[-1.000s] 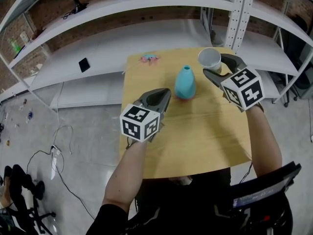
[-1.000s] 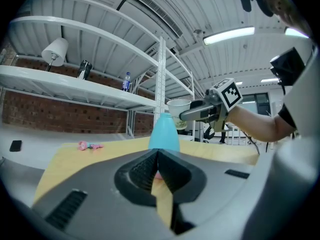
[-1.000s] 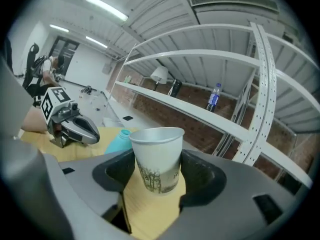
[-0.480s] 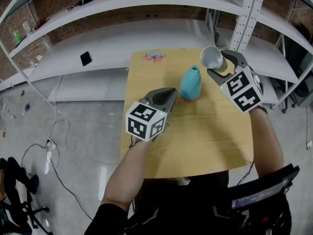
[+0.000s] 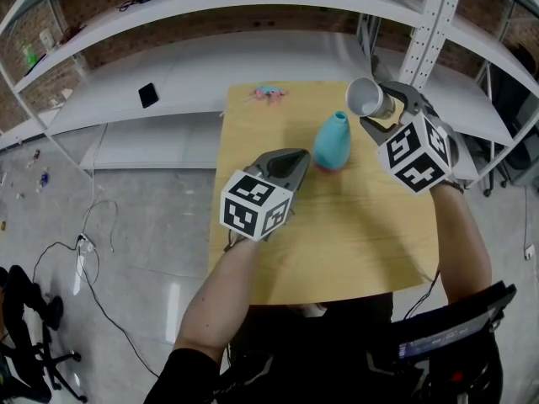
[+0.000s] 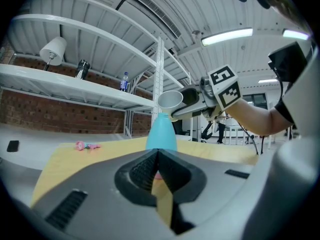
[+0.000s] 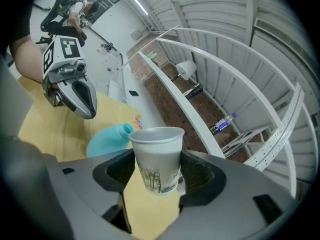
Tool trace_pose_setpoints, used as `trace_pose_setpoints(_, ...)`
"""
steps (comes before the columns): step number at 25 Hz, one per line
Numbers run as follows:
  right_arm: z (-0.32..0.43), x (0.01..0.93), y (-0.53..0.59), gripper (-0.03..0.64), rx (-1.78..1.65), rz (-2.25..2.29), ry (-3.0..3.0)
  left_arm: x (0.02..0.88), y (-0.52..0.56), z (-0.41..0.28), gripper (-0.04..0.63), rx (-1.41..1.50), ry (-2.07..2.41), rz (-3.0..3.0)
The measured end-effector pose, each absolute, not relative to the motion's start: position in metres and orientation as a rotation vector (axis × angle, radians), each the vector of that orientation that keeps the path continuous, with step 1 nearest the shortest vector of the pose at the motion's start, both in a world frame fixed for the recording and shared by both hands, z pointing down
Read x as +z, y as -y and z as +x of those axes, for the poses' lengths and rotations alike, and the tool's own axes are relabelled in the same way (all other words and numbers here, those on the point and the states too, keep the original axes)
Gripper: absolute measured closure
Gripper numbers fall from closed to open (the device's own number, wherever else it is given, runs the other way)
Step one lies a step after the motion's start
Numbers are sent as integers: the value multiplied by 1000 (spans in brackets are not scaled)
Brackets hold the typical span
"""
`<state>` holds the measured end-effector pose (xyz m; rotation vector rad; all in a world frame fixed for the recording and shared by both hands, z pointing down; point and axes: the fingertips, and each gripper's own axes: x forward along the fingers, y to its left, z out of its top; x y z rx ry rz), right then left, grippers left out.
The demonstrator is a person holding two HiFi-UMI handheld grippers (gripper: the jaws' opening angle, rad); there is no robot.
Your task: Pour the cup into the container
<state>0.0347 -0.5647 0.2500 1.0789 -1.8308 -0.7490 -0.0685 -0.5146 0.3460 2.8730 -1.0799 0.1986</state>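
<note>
A white paper cup (image 5: 365,98) (image 7: 157,157) is clamped in my right gripper (image 5: 381,110) (image 7: 156,176), lifted above the wooden table (image 5: 337,225) and tipped left, its mouth toward the teal vase-shaped container (image 5: 333,140) (image 7: 106,139) (image 6: 161,133). The cup's rim (image 6: 170,99) hangs just above and to the right of the container's narrow neck. My left gripper (image 5: 290,165) (image 6: 156,160) hovers low over the table to the left of the container, jaws shut with nothing between them.
A small pink and blue object (image 5: 269,93) (image 6: 86,145) lies at the table's far left corner. White shelving (image 5: 253,49) runs behind the table with a black phone (image 5: 147,96) on it. A metal upright (image 5: 425,23) stands at the back right.
My right gripper has raised the cup and tipped it leftward toward the container's neck. The left gripper has barely shifted.
</note>
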Motion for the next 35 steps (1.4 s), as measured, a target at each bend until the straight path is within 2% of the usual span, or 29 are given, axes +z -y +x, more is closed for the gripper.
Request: trace_pose_setpoints(35, 22, 254, 565, 327, -889, 968, 1612, 345, 514, -67, 604, 199, 1060, 2880)
